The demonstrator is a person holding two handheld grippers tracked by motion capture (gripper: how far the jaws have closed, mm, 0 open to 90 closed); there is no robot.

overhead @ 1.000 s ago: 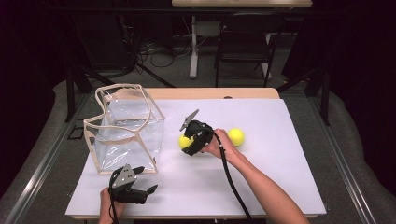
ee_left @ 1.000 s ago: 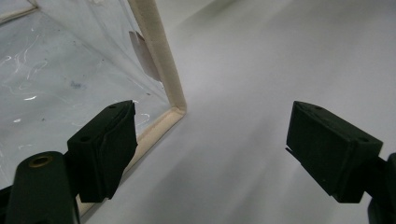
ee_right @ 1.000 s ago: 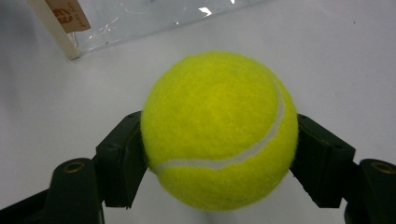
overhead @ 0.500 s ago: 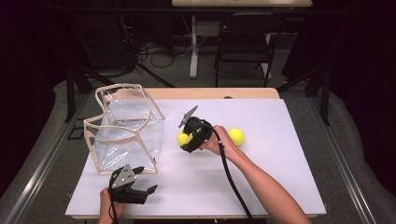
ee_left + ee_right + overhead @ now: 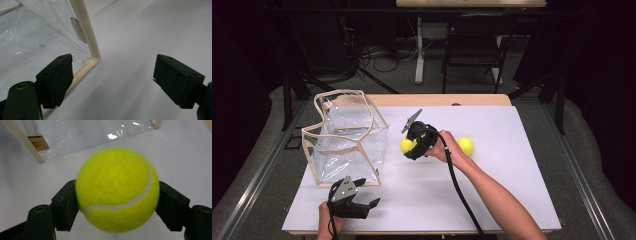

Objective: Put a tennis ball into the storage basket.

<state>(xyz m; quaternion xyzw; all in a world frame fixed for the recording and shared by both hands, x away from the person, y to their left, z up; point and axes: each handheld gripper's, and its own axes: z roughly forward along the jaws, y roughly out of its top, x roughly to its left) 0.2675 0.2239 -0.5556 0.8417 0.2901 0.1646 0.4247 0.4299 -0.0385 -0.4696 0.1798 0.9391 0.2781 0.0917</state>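
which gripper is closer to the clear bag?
Left. The left gripper sits open just off the clear bag at its near corner; the right gripper, clamping a tennis ball, is farther off.

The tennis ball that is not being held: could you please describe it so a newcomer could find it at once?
Start at the white table top and find the person's right hand near its middle. The loose tennis ball lies just beyond that hand, away from the clear bag. Unlike the gripped tennis ball, no jaws touch it.
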